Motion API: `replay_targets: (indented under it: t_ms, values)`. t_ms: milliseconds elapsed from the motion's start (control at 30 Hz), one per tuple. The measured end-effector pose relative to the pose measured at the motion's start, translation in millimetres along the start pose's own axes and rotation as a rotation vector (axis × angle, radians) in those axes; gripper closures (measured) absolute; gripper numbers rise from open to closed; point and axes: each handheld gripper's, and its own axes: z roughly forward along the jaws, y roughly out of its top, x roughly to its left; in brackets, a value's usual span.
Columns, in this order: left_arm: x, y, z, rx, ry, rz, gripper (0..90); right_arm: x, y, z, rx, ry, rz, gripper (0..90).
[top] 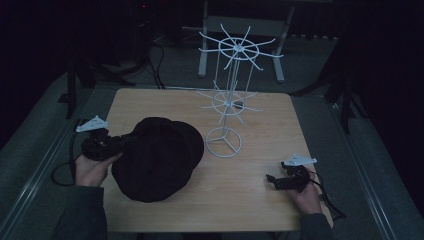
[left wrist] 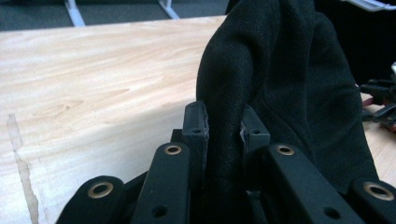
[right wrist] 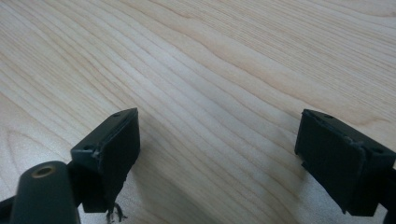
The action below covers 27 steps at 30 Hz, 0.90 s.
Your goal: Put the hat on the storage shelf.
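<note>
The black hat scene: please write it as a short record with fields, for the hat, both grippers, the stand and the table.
hat: black hat, dark fabric, on the table's left half
left gripper: left gripper shut on a fold of the hat's edge
right gripper: right gripper open, nothing between the jaws, over bare wood
stand: white wire stand upright behind the hat, hooks bare
table: wooden table, light grain

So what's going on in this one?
A person works at a wooden table with a claw in each hand. The left claw is shut on a fold of a black hat, at the hat's left edge. The right claw is open over bare wood at the right, holding nothing. A white wire rack stands behind the hat, its hooks bare.
</note>
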Motion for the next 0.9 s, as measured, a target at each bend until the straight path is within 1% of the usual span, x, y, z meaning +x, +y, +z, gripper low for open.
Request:
replay_targets:
  t_ms: [267,300,367,400,500,733,833,900]
  values:
    - [-1.9,13.2,-13.6,-0.046,-0.021,0.025,78.2,0.0,0.0,0.0,0.000,0.000,0.000,13.9]
    - [-2.3,14.8,-15.0,-0.054,-0.024,0.023,78.2,0.0,0.0,0.0,0.000,0.000,0.000,13.9]
    - [-2.3,14.8,-15.0,-0.054,-0.024,0.023,78.3,0.1,0.0,-0.1,0.000,0.000,0.001,13.9]
    - [-3.2,20.0,-19.4,-0.071,-0.034,0.031,78.2,-0.1,0.0,0.1,-0.001,-0.001,-0.002,13.9]
    - [-4.7,24.7,-23.0,-0.085,-0.043,0.039,78.2,-0.1,0.0,0.1,-0.001,-0.001,-0.001,13.9]
    - [-7.7,35.2,-30.1,-0.104,-0.065,0.062,78.2,-0.1,0.0,0.0,0.000,0.000,-0.002,13.9]
    - [-8.5,38.5,-32.0,-0.112,-0.076,0.060,78.1,-0.1,0.0,0.0,0.000,0.000,-0.001,13.9]
    - [-9.5,43.8,-35.6,-0.122,-0.086,0.066,78.1,-0.1,0.0,0.0,0.000,0.000,-0.002,13.9]
